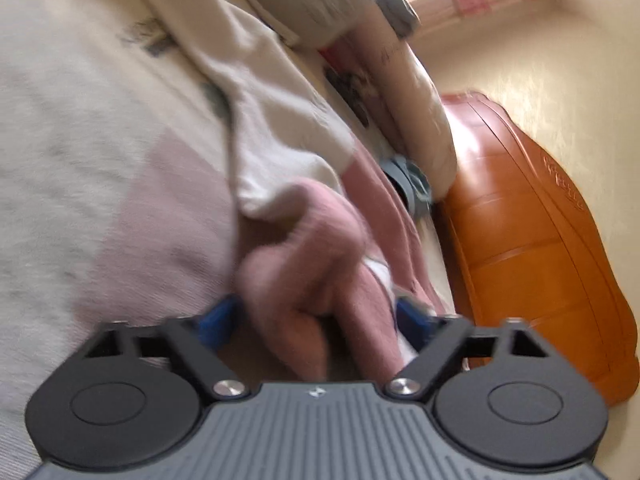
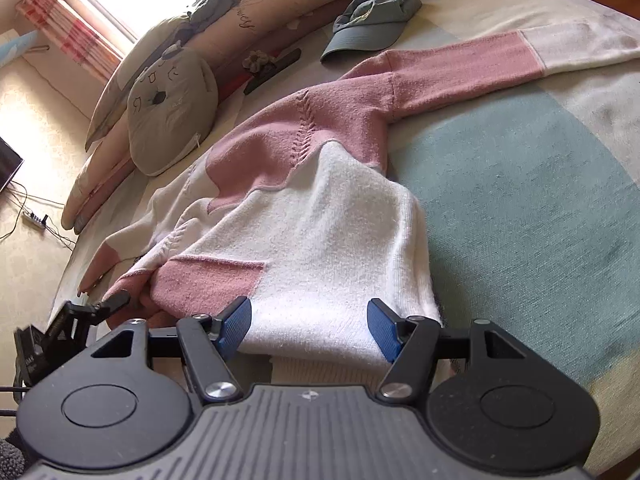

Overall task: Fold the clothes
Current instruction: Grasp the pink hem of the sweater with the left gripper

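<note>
My left tongs (image 1: 316, 320) bracket a pink fold of the sweater (image 2: 320, 208), grip unclear; my right tongs (image 2: 308, 326) gape over its white hem.

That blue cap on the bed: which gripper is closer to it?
Probably the right. The right gripper sits at the sweater's white hem, the cap far beyond it. The left gripper straddles a bunched pink sleeve, farther along that hem.
</note>
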